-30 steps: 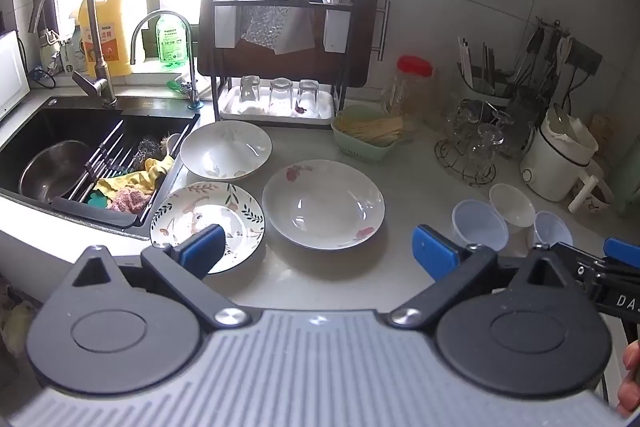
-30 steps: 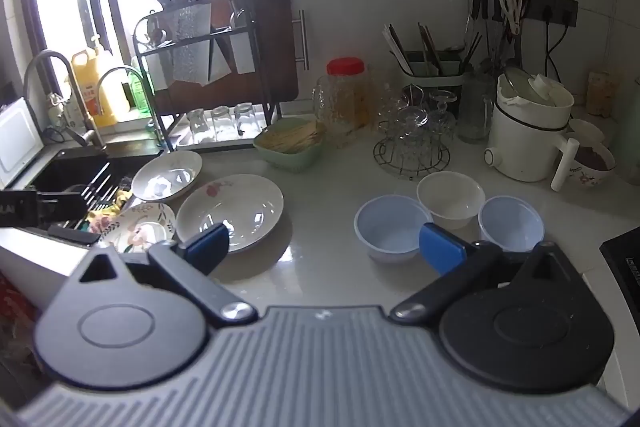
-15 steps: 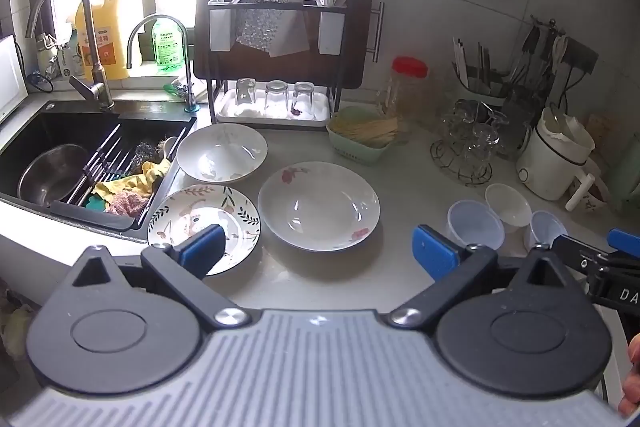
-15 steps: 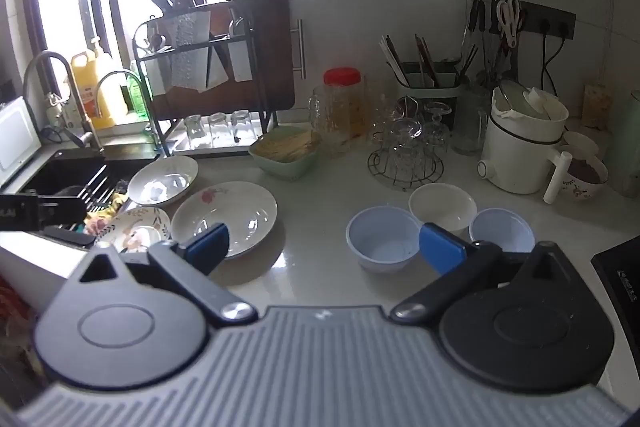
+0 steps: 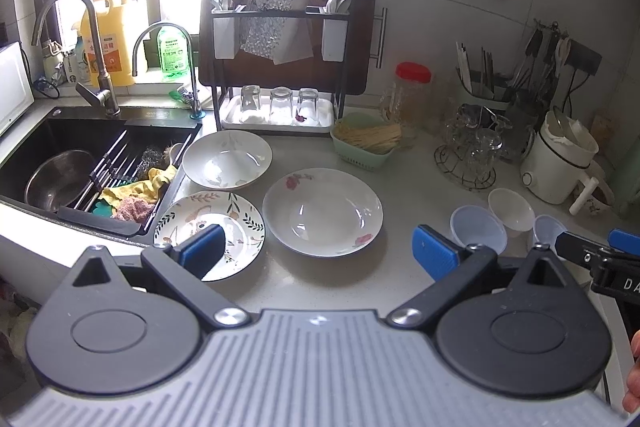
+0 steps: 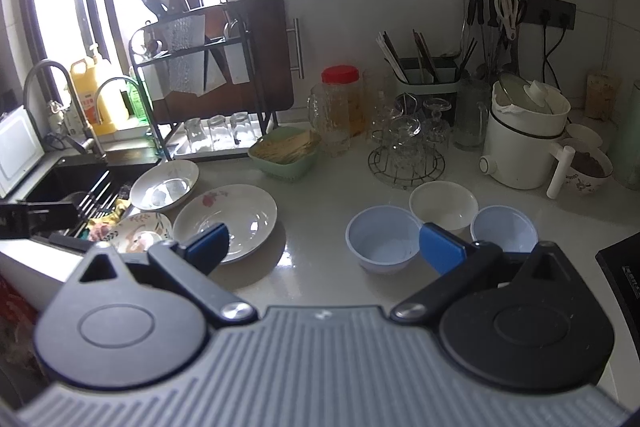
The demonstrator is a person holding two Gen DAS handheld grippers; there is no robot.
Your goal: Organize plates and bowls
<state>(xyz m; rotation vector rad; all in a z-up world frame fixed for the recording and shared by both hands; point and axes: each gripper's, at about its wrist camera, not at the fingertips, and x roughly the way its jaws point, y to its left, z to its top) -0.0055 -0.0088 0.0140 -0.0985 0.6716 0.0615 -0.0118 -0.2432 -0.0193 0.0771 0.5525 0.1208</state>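
From the left wrist, the left gripper (image 5: 318,249) is hanging spread wide and empty over the counter (image 5: 400,163), above three plates (image 5: 323,211) beside the sink (image 5: 76,155). From the right wrist, the right gripper (image 6: 324,247) is gaping too, holding nothing, with three bowls (image 6: 382,243) sitting clustered just ahead.

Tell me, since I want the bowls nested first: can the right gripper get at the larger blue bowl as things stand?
Probably yes. The right gripper hangs with its jaws wide open and empty, and the larger blue bowl sits just ahead on bare counter. The white bowl crowds its far rim, but the near rim looks free.
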